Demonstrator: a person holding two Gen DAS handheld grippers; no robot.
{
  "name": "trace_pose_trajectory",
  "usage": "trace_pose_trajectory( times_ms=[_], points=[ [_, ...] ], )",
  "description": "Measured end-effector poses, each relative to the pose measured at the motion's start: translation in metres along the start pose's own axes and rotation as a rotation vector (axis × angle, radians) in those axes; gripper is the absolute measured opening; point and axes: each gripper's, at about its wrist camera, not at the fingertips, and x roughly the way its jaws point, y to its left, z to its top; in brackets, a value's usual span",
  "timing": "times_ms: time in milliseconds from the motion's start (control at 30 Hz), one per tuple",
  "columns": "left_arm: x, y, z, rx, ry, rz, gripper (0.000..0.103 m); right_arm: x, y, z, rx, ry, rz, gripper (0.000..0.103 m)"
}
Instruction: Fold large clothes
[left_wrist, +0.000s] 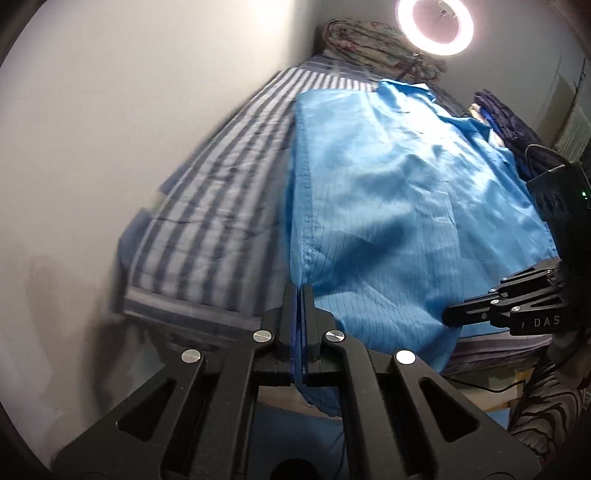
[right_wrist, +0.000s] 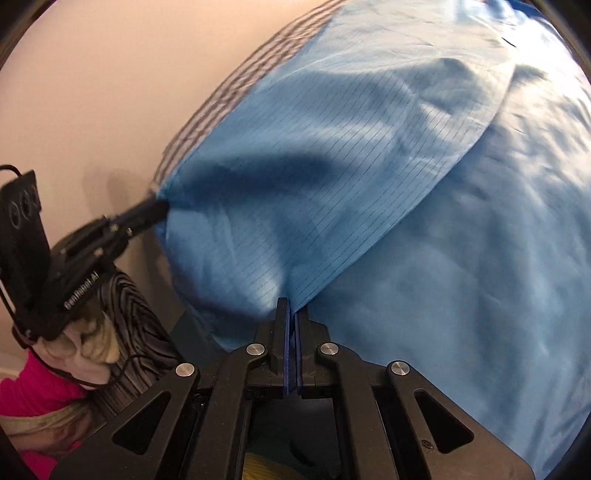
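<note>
Striped bed (left_wrist: 207, 206) against a plain wall, ring light (left_wrist: 436, 26) at the far end. Left gripper (left_wrist: 300, 291) pressed together on the near-left hem corner of the blue garment (left_wrist: 388, 192); right gripper (right_wrist: 290, 308) likewise pinches the near hem further right. Garment runs lengthwise away from both, long axis near to far, so I'd guess the fold goes straight toward the far end. Bundled bedding (left_wrist: 373, 40) there and dark clothes (left_wrist: 506, 122) far right could crowd it.
</note>
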Motion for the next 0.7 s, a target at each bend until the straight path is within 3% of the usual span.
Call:
trace_pose_trajectory(
  times_ms=[167, 233, 267, 300, 433, 533, 667, 700],
  points=[
    [0.007, 0.013, -0.006, -0.022, 0.041, -0.058, 0.001, 0.001, 0.005, 0.001, -0.032, 0.013, -0.039, 0.001],
    [0.004, 0.019, -0.005, -0.053, 0.032, -0.076, 0.016, -0.006, -0.001, -0.001, -0.025, 0.007, -0.049, 0.001],
    [0.003, 0.025, -0.003, -0.087, 0.022, -0.096, 0.037, -0.004, 0.0, 0.001, -0.022, 0.001, -0.054, 0.001],
    [0.002, 0.03, -0.001, -0.115, 0.013, -0.115, 0.051, -0.009, -0.002, 0.0, -0.024, -0.006, -0.055, 0.001],
    [0.009, 0.04, 0.012, -0.182, 0.012, -0.182, 0.051, -0.028, -0.004, -0.006, -0.039, -0.013, -0.027, 0.005],
    [0.025, 0.038, 0.021, -0.195, 0.057, -0.23, 0.054, -0.046, -0.011, -0.007, -0.033, -0.063, -0.028, 0.006],
    [0.048, 0.036, 0.025, -0.206, 0.105, -0.216, 0.053, -0.059, -0.028, 0.003, 0.02, -0.154, -0.067, 0.006],
    [0.051, 0.036, 0.025, -0.205, 0.109, -0.21, 0.038, -0.059, -0.029, 0.007, 0.03, -0.171, -0.064, 0.006]
  ],
)
